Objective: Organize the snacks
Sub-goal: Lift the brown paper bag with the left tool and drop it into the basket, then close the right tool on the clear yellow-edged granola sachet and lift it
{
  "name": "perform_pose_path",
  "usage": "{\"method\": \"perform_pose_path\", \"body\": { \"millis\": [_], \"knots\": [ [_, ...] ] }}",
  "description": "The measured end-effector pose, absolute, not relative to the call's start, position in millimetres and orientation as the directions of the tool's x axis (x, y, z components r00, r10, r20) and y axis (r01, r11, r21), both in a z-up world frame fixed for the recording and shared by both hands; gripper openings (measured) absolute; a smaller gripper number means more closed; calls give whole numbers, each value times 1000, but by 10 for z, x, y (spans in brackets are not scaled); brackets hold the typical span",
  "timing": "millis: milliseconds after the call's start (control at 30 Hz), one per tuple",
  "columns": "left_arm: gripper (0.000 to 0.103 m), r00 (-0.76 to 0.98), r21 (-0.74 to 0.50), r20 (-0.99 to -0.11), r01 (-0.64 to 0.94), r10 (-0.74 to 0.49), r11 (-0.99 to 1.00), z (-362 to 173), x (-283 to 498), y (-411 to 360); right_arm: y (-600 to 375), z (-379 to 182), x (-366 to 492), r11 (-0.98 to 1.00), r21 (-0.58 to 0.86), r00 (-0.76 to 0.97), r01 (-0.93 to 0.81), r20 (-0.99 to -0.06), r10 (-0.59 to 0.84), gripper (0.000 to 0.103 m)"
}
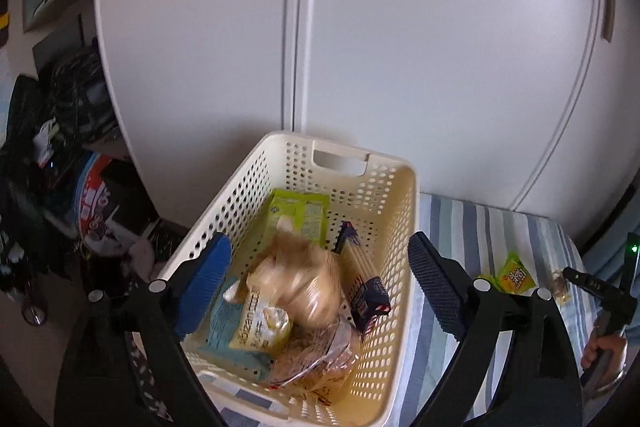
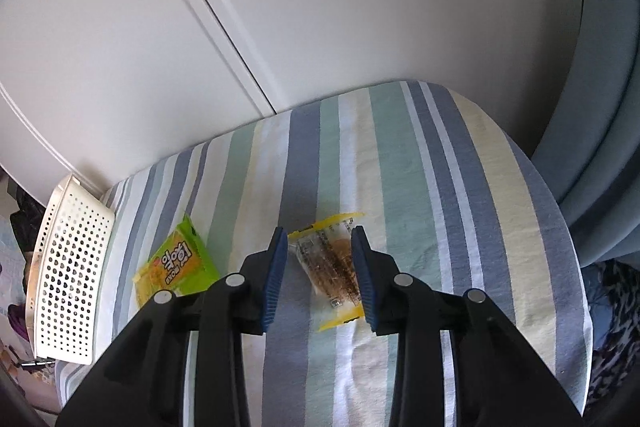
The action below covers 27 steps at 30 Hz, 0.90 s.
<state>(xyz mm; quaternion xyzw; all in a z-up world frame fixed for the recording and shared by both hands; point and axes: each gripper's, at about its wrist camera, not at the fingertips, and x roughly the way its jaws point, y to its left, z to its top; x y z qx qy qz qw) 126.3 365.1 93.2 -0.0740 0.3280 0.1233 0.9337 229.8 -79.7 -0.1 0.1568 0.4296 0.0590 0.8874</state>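
Snack bar (image 2: 330, 263) between parted right fingers (image 2: 276, 267); green packet (image 2: 176, 261) beside; left fingers (image 1: 208, 279) wide over basket (image 1: 400, 227).

We see a perforated plastic basket (image 1: 400, 227), glossy crinkled snack wrappers (image 2: 332, 267), matt striped cloth (image 2: 440, 187), and ribbed blue tong pads (image 2: 276, 267).

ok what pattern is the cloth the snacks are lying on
Stripes in blue, pale green, cream and white on the cloth; clearest in the right wrist view.
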Motion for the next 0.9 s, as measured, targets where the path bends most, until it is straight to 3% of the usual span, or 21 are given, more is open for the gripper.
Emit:
{"method": "perform_pose_path", "body": {
  "millis": [100, 167, 367, 500, 667, 767, 833, 900],
  "knots": [
    [94, 757, -81, -625, -305, 190, 949, 899, 1155, 3681, -880, -29, 2312, 934, 353, 623, 57, -743, 242, 37],
    [96, 769, -103, -609, -320, 195, 942, 876, 1069, 3686, -928, -47, 2343, 929, 361, 624, 83, -746, 234, 46],
    [100, 818, -167, -530, -358, 222, 919, 894, 781, 3622, -873, -111, 2386, 939, 335, 596, 75, -770, 228, 47],
    [100, 828, -164, -503, -373, 247, 913, 826, 676, 3590, -732, -164, 2434, 967, 251, 574, 44, -799, 181, 74],
    [100, 829, -168, -501, -376, 249, 911, 772, 671, 3642, -543, -251, 2492, 993, 119, 556, 7, -826, 95, 75],
    [100, 822, -187, -517, -381, 239, 905, 691, 675, 3719, -407, -267, 2494, 1000, -3, 566, 3, -824, -4, 62],
    [100, 813, -184, -528, -392, 246, 901, 642, 681, 3758, -400, -248, 2483, 1000, 3, 574, 0, -819, 2, 44],
    [100, 807, -179, -533, -401, 254, 898, 619, 681, 3779, -424, -237, 2473, 1000, 11, 576, 12, -818, 2, 40]
  ]
}}
